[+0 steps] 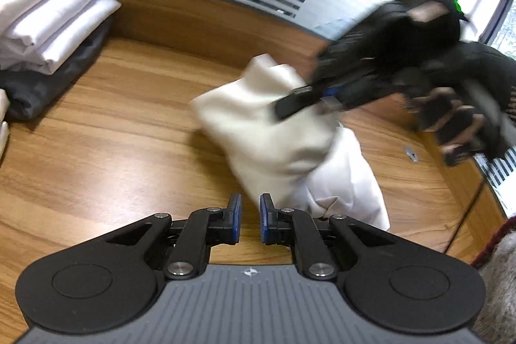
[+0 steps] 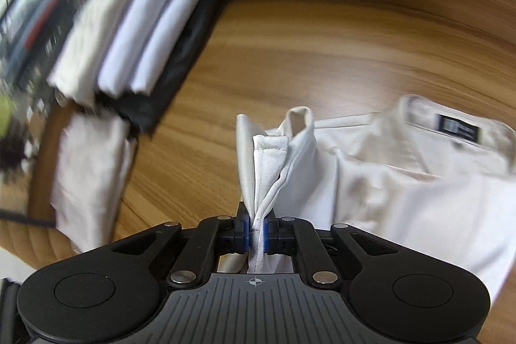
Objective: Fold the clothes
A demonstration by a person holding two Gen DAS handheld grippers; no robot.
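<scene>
Right gripper [image 2: 256, 229] pinches bunched hems of the white shirt [image 2: 403, 182]; left gripper [image 1: 251, 223] hangs open, empty. Layers could slip out unevenly, probably wrecking the fold.

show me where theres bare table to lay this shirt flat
Bare wood runs between the stack of folded clothes and the white shirt, from the open left gripper to the table's raised back edge. The right gripper, shut on the shirt, crowds the other side.
</scene>
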